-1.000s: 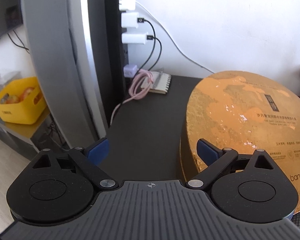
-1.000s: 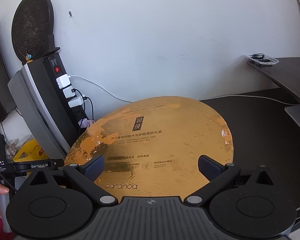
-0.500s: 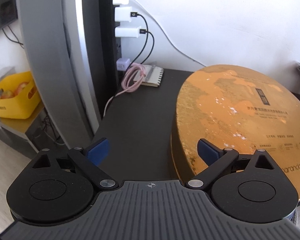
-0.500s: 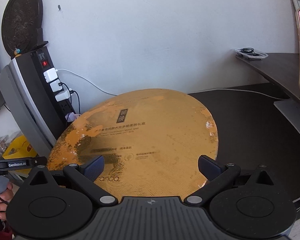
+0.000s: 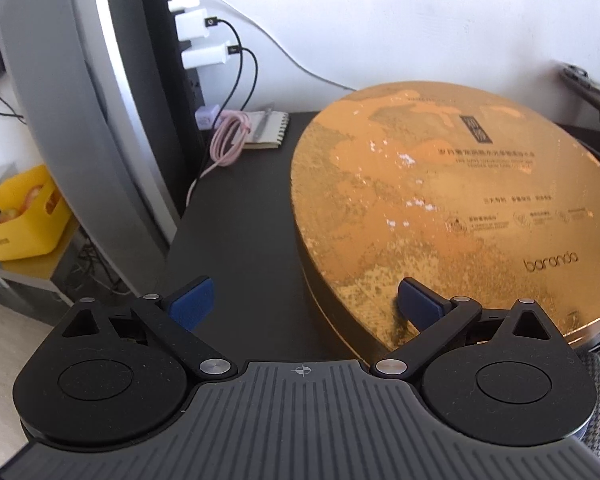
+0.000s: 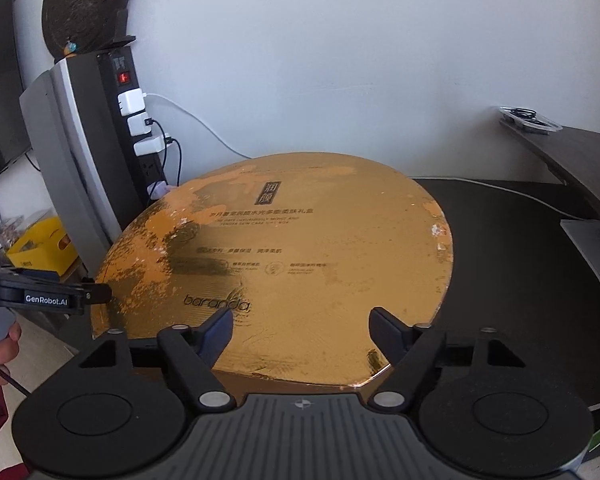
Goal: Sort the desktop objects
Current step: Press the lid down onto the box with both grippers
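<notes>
Far left, off the table's edge, a yellow bin [image 5: 22, 216] sits low beside the tall grey stand [image 5: 80, 100] with its power strip [image 5: 192, 36] full of white chargers. At its foot lie a coiled pink cable [image 5: 230, 140] and a small spiral notepad [image 5: 268, 132]. The left gripper [image 5: 304, 300] hangs with its fingers wide, one over bare dark table [image 5: 240, 240], the other above the rim of the round gold box [image 5: 460, 208], pressing nothing. That box fills the middle of the table. Further right, the right gripper [image 6: 300, 328] has just been closing; its fingers stand narrower over the box's near edge, gripping nothing. I reckon the lid is far too broad for either grip; a pinch at the rim could slip, or a shove could push the box left into the cable and notepad.
</notes>
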`<state>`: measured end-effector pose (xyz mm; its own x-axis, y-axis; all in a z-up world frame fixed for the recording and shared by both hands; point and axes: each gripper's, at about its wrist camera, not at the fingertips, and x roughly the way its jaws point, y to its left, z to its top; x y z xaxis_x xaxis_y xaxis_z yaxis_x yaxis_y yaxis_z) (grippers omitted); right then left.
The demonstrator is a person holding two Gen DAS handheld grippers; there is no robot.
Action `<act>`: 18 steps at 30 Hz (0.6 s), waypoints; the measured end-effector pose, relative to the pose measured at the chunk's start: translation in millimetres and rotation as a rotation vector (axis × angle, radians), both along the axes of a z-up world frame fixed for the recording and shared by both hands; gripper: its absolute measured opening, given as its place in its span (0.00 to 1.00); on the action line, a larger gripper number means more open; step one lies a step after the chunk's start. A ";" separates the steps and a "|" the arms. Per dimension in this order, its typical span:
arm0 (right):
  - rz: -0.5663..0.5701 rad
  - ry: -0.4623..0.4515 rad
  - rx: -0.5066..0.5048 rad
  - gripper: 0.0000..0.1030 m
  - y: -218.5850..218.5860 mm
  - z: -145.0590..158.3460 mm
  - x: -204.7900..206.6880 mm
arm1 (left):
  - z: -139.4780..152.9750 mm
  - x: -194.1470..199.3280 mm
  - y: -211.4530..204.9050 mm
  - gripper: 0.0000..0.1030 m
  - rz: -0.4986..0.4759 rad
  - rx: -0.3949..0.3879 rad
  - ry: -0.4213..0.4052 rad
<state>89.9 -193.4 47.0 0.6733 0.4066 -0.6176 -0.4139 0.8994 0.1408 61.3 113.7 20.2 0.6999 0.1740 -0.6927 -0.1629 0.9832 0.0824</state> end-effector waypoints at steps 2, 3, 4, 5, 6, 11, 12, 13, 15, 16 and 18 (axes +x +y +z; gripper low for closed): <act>0.013 0.009 -0.022 0.61 5.7 -3.0 0.6 | -0.6 -1.1 -1.0 0.98 0.004 0.007 -0.001; 0.018 0.013 -0.034 0.61 8.4 -4.4 0.7 | -0.6 -1.6 -1.4 0.98 0.005 0.011 0.001; 0.023 0.013 -0.043 0.61 10.1 -5.3 0.4 | -0.4 -2.4 -1.9 0.98 0.004 0.011 0.004; 0.026 0.010 -0.050 0.61 10.8 -5.6 -0.3 | -0.2 -3.1 -2.3 0.98 0.003 0.013 0.007; 0.029 0.006 -0.057 0.61 11.2 -5.7 -1.0 | -0.1 -3.7 -2.8 0.98 0.003 0.018 0.009; 0.040 0.008 -0.072 0.62 11.0 -5.5 -2.3 | 0.4 -6.9 -9.4 0.98 0.012 0.055 0.011; 0.044 0.008 -0.077 0.62 11.3 -5.3 -3.3 | 0.2 -7.4 -10.4 0.98 0.013 0.060 0.010; 0.045 0.009 -0.079 0.62 11.4 -5.0 -3.9 | 0.2 -8.1 -11.0 0.98 0.014 0.061 0.011; 0.042 0.013 -0.073 0.62 10.3 -4.4 -5.1 | 0.2 -9.7 -11.4 0.98 0.010 0.056 0.017; 0.037 0.018 -0.064 0.62 9.2 -3.8 -5.3 | 0.2 -10.6 -12.0 0.98 0.008 0.056 0.018; 0.031 0.027 -0.035 0.62 6.2 -2.1 -5.5 | 0.1 -12.3 -13.1 0.98 0.006 0.055 0.020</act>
<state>84.3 -187.2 44.9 0.6436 0.4051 -0.6494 -0.4381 0.8907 0.1214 48.9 100.6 20.3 0.6846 0.2163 -0.6961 -0.1665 0.9761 0.1396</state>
